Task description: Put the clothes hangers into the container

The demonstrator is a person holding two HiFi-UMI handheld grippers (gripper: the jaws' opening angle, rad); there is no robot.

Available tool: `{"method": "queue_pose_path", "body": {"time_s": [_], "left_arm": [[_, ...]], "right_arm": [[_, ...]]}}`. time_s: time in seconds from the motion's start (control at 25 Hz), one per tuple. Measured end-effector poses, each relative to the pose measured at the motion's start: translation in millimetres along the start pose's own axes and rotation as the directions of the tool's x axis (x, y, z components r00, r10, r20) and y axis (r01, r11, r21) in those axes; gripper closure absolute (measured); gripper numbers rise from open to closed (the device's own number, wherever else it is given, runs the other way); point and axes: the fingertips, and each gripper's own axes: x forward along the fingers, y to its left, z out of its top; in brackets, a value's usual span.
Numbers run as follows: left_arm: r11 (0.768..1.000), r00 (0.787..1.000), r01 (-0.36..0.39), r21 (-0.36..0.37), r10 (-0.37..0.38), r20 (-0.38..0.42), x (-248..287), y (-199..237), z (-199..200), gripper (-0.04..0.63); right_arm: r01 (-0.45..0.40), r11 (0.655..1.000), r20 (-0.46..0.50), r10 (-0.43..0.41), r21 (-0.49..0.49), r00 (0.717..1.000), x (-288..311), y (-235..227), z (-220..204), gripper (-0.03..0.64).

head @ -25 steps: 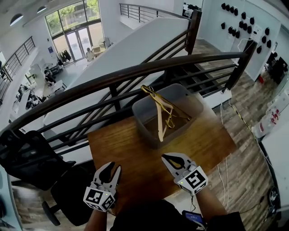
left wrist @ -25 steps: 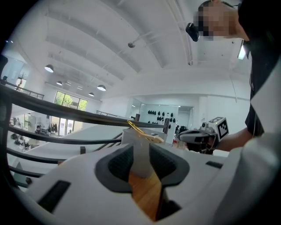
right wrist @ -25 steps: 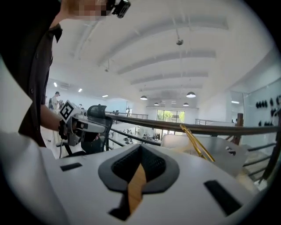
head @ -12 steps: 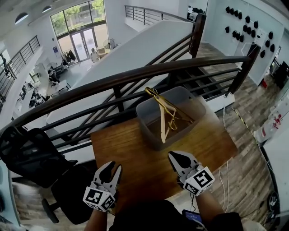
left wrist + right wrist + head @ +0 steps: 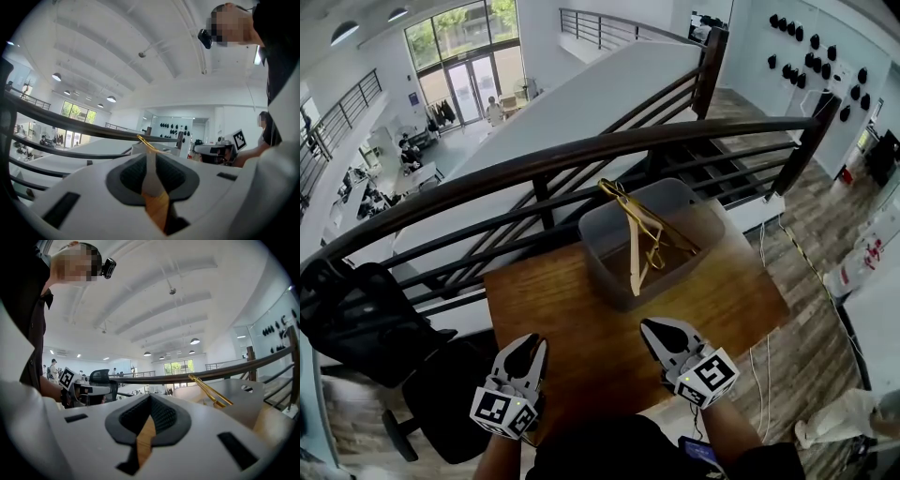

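Note:
A grey plastic container [image 5: 592, 246] stands at the far side of the wooden table [image 5: 572, 309]. Inside it lean wooden clothes hangers [image 5: 634, 258], their gold hooks [image 5: 615, 190] sticking up over the rim. My left gripper [image 5: 532, 344] hovers at the table's near left edge. Its jaws have just been closing to a narrow gap, with nothing between them [image 5: 151, 161]. My right gripper [image 5: 659, 330] is shut and empty near the front middle, pointing toward the container [image 5: 234, 390] and the gold hooks [image 5: 208, 390].
A dark curved railing [image 5: 581, 155] runs right behind the table, with an open drop to the floor below beyond it. A black office chair [image 5: 366, 328] sits to the left. Cables [image 5: 764, 361] lie on the wooden floor to the right.
The left gripper's jaws have drawn closer together. The right gripper has rolled a little in place. Container and hangers have not moved.

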Motion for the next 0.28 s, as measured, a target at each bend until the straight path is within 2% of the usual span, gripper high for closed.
{"method": "queue_pose_path", "body": {"time_s": [0.04,0.28], "left_arm": [[1.0,1.0,-0.003,-0.004,0.003,0.003,0.4,0.8,0.5,0.54],[1.0,1.0,-0.013,-0.012,0.013,0.003,-1.1,5.8,1.4,0.565]], "right_arm": [[-0.002,1.0,-0.001,0.002,0.0,1.0,0.6,0.3,-0.6,0.624],[-0.013,1.0,-0.017,0.013,-0.01,1.0,4.6,4.9,-4.1,0.624]]}}
